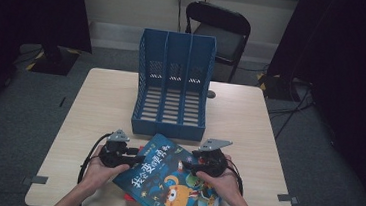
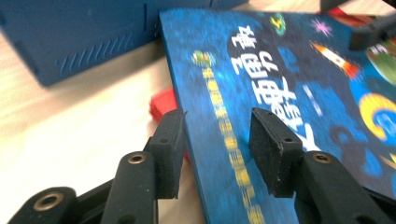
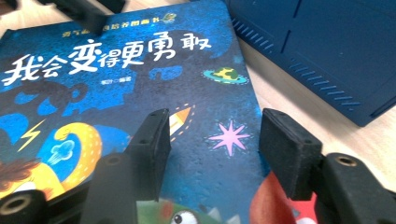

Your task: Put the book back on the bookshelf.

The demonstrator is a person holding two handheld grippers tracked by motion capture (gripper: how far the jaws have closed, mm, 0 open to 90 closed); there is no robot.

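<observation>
A blue picture book (image 1: 174,182) with a cartoon monster and white characters lies askew on a red book (image 1: 130,199) at the table's near edge. My left gripper (image 1: 138,158) is at its left edge. In the left gripper view the jaws (image 2: 219,126) stand apart astride the book's (image 2: 289,70) spine edge, one pad beside the edge and one over the cover, with a wide gap. My right gripper (image 1: 186,166) is at the right edge. Its jaws (image 3: 212,128) stand open over the cover (image 3: 116,84), with the outer pad (image 3: 289,149) past the edge.
A blue three-slot file holder (image 1: 173,82) stands just behind the books, its open slots facing me; its wall (image 2: 70,37) (image 3: 327,46) is close to both grippers. Bare light wood table (image 1: 249,124) lies on either side. A black chair (image 1: 222,31) stands beyond the table.
</observation>
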